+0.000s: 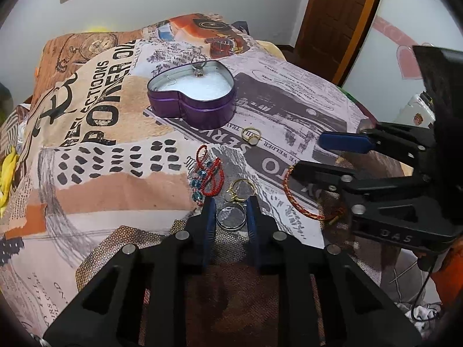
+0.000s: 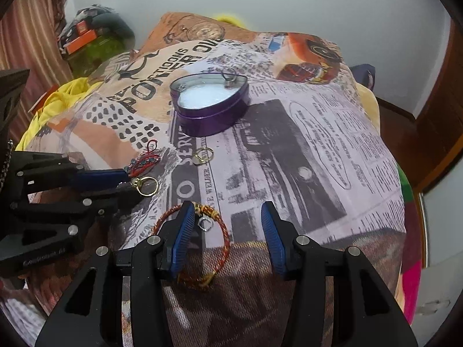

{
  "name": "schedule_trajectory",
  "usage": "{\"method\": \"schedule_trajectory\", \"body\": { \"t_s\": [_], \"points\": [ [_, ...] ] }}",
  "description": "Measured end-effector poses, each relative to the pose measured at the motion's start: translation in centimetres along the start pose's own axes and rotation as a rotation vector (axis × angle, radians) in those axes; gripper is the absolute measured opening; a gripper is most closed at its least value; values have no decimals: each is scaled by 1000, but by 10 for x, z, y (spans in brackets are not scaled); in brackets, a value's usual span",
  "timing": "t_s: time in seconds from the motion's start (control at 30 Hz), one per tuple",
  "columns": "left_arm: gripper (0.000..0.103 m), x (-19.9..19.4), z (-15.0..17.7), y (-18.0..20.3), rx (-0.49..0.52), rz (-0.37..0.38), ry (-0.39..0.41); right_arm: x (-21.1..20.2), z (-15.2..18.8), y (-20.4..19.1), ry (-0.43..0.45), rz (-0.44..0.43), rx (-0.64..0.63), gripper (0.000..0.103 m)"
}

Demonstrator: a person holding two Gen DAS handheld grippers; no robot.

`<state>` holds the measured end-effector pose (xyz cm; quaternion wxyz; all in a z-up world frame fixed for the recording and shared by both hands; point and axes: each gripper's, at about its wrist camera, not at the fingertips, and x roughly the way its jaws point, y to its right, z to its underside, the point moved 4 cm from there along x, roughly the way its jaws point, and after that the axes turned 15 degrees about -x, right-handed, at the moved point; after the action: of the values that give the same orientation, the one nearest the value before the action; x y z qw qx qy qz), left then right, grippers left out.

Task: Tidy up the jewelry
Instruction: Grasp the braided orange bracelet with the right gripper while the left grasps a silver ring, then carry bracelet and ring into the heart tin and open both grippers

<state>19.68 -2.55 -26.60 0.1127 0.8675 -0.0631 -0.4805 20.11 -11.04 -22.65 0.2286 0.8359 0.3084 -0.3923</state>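
Left gripper [image 1: 230, 202] fingers released, straddling a silver ring [image 1: 231, 217] on the bed [image 1: 101, 173]; gold ring [image 1: 241, 192] just past the fingertips. Right gripper [image 2: 228, 211] fingers spread wide, red-gold bracelet [image 2: 225, 237] beneath its left finger. Purple heart tin [image 1: 192, 94] well ahead.

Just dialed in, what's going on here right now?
Jewelry is being sorted into a purple heart-shaped tin on a printed bedspread. One ring already stands in the tin. The left gripper is open around a silver ring, not yet closed on it. The right gripper hangs open over a red-and-gold bracelet. Two gold rings and a red beaded piece lie loose.
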Motion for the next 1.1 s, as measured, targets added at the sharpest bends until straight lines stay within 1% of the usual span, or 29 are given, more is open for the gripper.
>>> {"method": "schedule_trajectory", "body": {
  "t_s": [0.1,0.13,0.3,0.33,0.43,0.57,0.77,1.1],
  "points": [
    [21,-4,1,2,7,1,10,4,-3,-3,-2,1,-26,44],
    [21,-5,1,2,6,1,14,5,-4,-4,-4,3,-34,41],
    [21,-11,-3,-2,-7,2,30,11,-7,-9,-17,6,-76,22],
    [21,-12,-3,-2,-8,2,32,11,-7,-10,-19,3,-81,16],
    [21,-14,-4,-3,-9,3,39,11,-9,-11,-17,5,-86,14],
    [21,-19,-4,-2,-6,3,48,6,-12,-9,1,1,-61,14],
    [21,-31,-7,-3,-12,-1,75,-17,-18,0,63,39,-17,13],
    [21,-62,-18,-10,-35,-15,151,-47,-28,10,124,95,23,13]
  ]
}}
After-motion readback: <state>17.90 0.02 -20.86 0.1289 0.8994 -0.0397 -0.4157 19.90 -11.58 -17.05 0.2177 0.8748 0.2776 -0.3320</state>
